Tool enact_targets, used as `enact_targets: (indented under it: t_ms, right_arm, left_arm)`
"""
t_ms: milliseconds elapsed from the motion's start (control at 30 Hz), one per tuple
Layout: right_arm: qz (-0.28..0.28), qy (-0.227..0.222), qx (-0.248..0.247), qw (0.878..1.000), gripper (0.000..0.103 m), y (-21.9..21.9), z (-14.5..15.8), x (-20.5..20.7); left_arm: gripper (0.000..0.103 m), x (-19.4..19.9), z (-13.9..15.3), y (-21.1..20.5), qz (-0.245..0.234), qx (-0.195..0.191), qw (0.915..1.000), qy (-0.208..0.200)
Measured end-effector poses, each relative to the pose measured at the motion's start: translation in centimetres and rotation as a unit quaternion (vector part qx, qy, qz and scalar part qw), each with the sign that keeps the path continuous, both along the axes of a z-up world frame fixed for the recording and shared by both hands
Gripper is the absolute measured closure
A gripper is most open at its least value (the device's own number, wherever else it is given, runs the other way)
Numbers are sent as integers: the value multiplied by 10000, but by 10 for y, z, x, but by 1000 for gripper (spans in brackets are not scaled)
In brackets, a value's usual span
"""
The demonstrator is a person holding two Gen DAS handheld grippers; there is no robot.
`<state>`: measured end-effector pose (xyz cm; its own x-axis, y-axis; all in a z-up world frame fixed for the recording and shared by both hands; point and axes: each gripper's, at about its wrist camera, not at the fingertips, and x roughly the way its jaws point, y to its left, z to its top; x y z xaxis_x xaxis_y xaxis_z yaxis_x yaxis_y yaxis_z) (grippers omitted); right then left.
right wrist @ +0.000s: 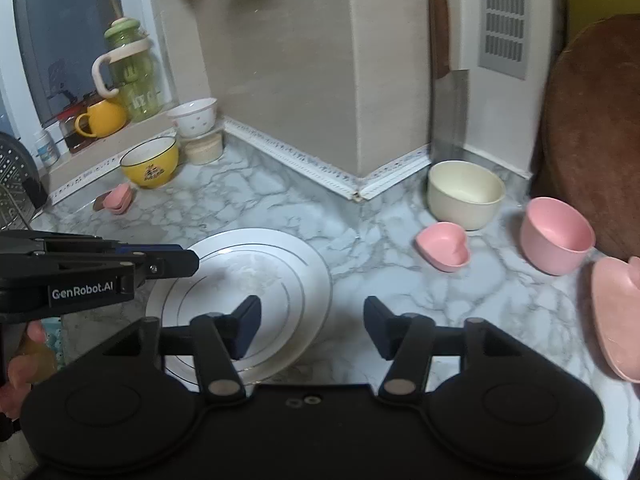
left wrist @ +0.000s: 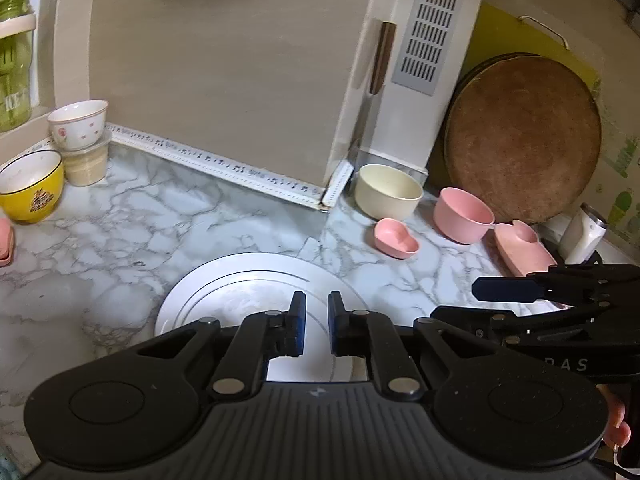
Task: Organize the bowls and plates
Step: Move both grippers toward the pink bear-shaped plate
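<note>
A white plate (left wrist: pixel 224 292) (right wrist: pixel 256 268) lies on the marble counter. My left gripper (left wrist: pixel 316 320) hovers over it, jaws narrowly apart with nothing between them; it also shows from the side in the right wrist view (right wrist: pixel 176 260). My right gripper (right wrist: pixel 312 328) is open and empty, just right of the plate; it also shows in the left wrist view (left wrist: pixel 500 290). To the right stand a cream bowl (left wrist: pixel 386 190) (right wrist: pixel 464 194), a pink bowl (left wrist: pixel 464 214) (right wrist: pixel 556 236), a small pink heart dish (left wrist: pixel 396 238) (right wrist: pixel 444 246) and a larger pink dish (left wrist: pixel 522 248) (right wrist: pixel 616 316).
A yellow bowl (left wrist: pixel 30 184) (right wrist: pixel 150 162) and a white floral bowl (left wrist: pixel 78 124) (right wrist: pixel 194 116) on a tub stand back left, with small pink dishes (right wrist: pixel 118 198). A cleaver (right wrist: pixel 446 92) and a round wooden board (left wrist: pixel 524 140) lean against the wall. A green bottle (right wrist: pixel 132 72) stands on the sill.
</note>
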<state>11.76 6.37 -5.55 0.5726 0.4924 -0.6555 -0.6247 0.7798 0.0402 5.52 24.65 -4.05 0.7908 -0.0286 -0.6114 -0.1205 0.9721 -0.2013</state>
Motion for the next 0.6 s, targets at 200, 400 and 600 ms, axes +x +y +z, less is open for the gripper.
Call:
enact_targets:
  t_ms: [200,400,600]
  right_arm:
    - [-152,-105,66,9998,30,-14,4,-6]
    - [-265,-484,89,9984,3,-27,14,-9]
    - [-540,-719,67,9959,0,-44,17,-1]
  left_arm:
    - [38,-2,4,-10,-48,53,9998,-184]
    - [24,1,13,-22,-145,186,9987,-446]
    - [22,14,13,-34,-150,282,9982,-502]
